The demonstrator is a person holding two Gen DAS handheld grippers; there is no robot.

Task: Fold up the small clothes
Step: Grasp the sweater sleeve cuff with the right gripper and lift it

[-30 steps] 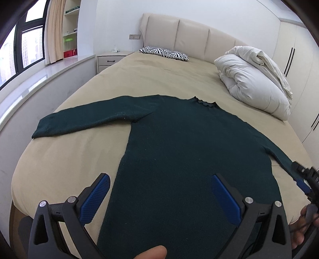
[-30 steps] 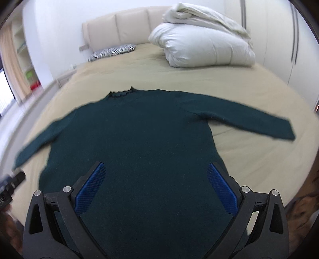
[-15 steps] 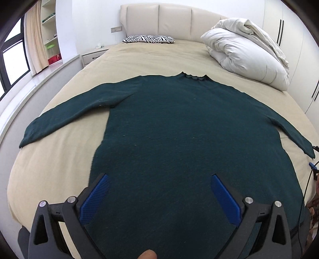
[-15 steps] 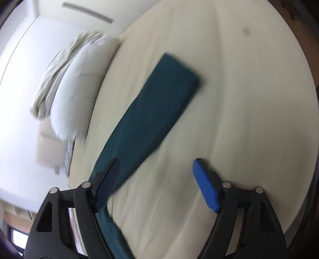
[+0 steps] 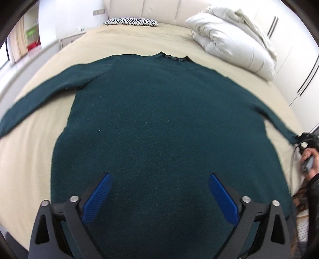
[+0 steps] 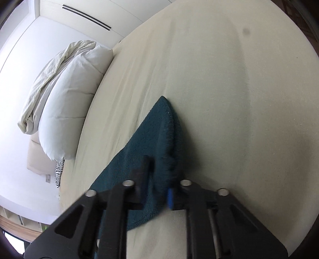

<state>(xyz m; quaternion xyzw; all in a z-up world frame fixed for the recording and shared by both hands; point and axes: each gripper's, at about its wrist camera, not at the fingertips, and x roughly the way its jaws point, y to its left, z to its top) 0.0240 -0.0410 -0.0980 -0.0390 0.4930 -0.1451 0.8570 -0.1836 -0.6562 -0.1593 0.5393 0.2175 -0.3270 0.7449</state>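
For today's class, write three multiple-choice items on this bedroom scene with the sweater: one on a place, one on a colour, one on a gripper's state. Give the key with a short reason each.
1. Where does the zebra-print pillow lie?
A. on the folded duvet
B. at the head of the bed, by the headboard
C. on the sweater

2. What colour is the sweater?
A. dark green
B. red
C. white

3. How does the right gripper stand?
A. wide open above the sheet
B. shut on nothing
C. shut on the sweater's sleeve cuff

Key: 1 B, it sits against the headboard, apart from the white duvet. 2 A, the knit is dark green on the beige sheet. 3 C, its jaws have just been closing and pinch the cuff.
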